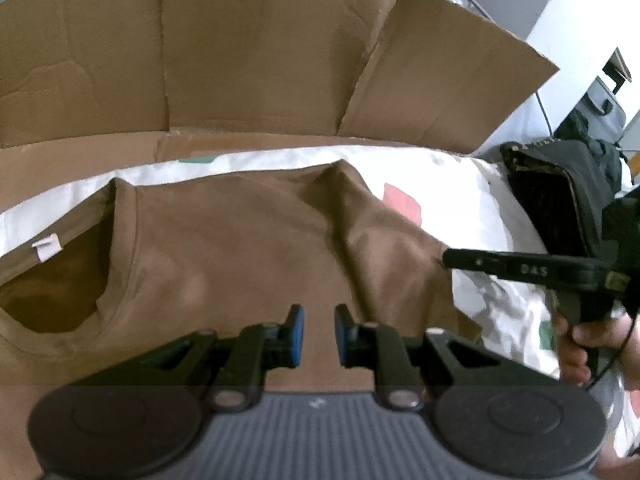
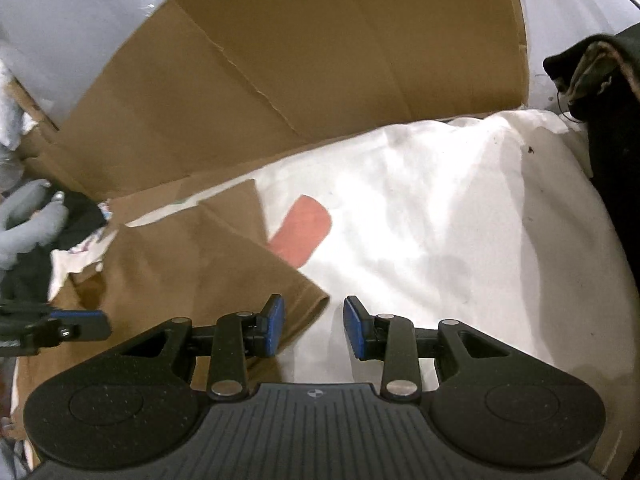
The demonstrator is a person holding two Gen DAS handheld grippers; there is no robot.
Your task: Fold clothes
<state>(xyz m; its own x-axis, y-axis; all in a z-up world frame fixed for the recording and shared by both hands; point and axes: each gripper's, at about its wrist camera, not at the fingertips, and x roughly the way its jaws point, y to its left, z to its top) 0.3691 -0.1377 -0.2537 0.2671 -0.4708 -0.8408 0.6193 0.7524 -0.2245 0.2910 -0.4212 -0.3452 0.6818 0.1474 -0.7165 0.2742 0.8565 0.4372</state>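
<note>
The left gripper [image 1: 319,334] hovers low over the brown T-shirt [image 1: 240,248], its blue-padded jaws a little apart with nothing pinched between them, only the shirt's cloth showing below the gap. The right gripper [image 2: 314,328] stands just off the T-shirt's sleeve hem, jaws wider apart and empty, one pad over the brown cloth and the other over the white sheet [image 2: 440,220]; in the left wrist view it reaches in from the side, its tip at the sleeve edge, gripped by a person's hand [image 1: 580,344]. The T-shirt lies spread flat on the white sheet, its round neckline [image 1: 116,280] with a small white label [image 1: 47,247] off to one side of the left gripper. Beyond the T-shirt's sleeve a pink patch [image 2: 302,232] shows on the sheet. Past the T-shirt's far edge stands a flattened cardboard box [image 1: 240,48], propped up like a wall. To the side of the T-shirt, at the sheet's edge, lies a dark garment [image 1: 560,200]
</note>
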